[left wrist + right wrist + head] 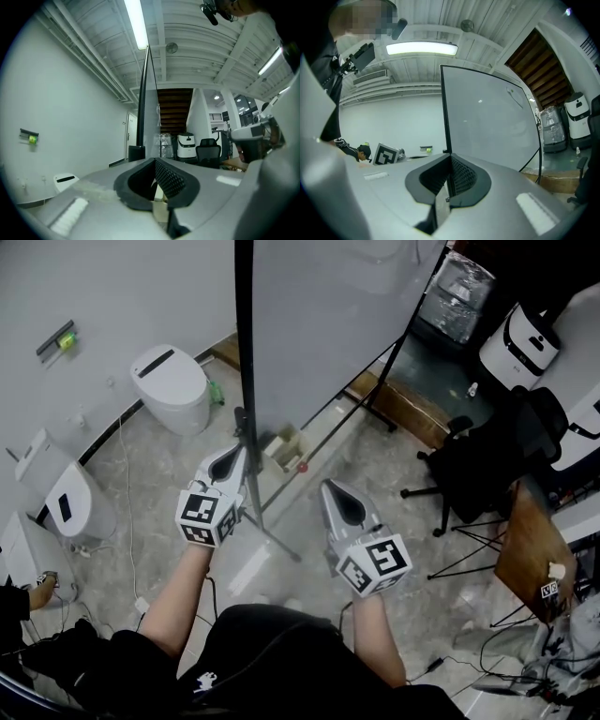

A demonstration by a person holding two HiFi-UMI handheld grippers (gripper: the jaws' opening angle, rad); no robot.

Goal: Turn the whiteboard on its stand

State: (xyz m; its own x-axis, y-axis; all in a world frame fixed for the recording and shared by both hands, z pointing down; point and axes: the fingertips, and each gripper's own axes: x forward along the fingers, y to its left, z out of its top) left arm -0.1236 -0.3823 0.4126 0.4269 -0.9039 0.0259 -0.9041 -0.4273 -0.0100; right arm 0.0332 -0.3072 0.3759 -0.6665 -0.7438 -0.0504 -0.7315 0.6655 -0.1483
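The whiteboard [328, 324] stands on its black stand, its grey face turned to my right and its black edge frame [246, 352] running straight down in the head view. My left gripper [228, 460] is right beside the lower part of that frame, with its jaws shut and nothing between them. In the left gripper view [157, 180] the board's edge [143, 93] rises just beyond the tips. My right gripper [342, 502] hangs lower and to the right, apart from the board, shut and empty. The right gripper view [449, 180] faces the board's face [487, 122].
The stand's foot [281, 545] stretches along the floor between my grippers. Two white toilets [173, 385] [75, 502] sit by the left wall. A black office chair [478, 470], a wooden table [530, 549] and a white appliance [520, 343] stand at the right. A person [19, 606] crouches at the far left.
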